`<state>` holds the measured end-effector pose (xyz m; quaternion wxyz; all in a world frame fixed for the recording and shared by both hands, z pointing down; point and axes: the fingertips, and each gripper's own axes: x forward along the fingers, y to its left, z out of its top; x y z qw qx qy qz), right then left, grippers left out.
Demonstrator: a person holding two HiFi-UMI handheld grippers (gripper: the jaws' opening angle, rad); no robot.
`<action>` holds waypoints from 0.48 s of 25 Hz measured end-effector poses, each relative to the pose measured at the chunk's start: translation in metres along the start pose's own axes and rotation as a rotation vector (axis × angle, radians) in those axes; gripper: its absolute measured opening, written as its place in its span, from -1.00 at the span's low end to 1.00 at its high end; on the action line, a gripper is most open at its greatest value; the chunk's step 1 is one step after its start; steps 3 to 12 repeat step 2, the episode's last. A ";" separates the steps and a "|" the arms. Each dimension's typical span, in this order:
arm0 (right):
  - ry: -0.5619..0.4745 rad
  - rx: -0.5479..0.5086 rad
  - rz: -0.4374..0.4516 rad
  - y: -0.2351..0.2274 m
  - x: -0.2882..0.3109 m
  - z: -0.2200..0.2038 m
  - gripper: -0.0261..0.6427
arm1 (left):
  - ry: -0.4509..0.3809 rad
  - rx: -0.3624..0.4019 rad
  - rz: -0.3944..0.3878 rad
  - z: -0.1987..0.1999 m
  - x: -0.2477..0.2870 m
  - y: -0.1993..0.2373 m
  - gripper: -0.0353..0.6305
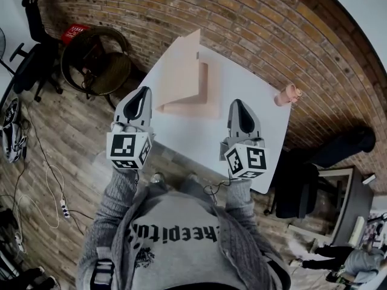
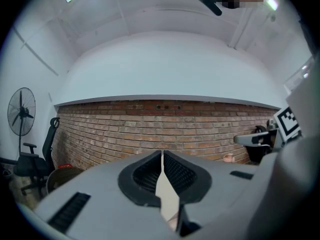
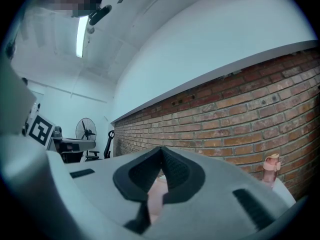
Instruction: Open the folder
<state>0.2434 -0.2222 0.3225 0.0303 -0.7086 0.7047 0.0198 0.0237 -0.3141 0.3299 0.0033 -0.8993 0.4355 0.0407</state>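
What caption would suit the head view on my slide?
Jaws shut, the left gripper and the right gripper flank a pink folder, cover raised, on a white table.

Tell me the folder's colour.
The folder is a plain pale peach-pink, seen best in the head view.

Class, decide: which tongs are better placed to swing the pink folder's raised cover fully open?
Probably the left tongs: their shut tips sit right beside the raised cover of the pink cardboard folder; the right tongs, also shut, hover over bare white table.

One folder (image 1: 184, 77), one pink bottle (image 1: 288, 95), one table (image 1: 257, 77), two grippers (image 1: 144, 90) (image 1: 237, 103)
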 end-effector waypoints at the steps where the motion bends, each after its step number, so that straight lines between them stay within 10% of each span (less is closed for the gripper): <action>1: 0.000 -0.001 0.001 0.000 0.002 0.000 -0.91 | 0.002 0.000 0.000 -0.001 0.001 0.001 -0.85; 12: 0.001 -0.001 0.002 0.001 0.003 0.000 -0.91 | 0.004 0.000 0.000 -0.001 0.002 0.002 -0.85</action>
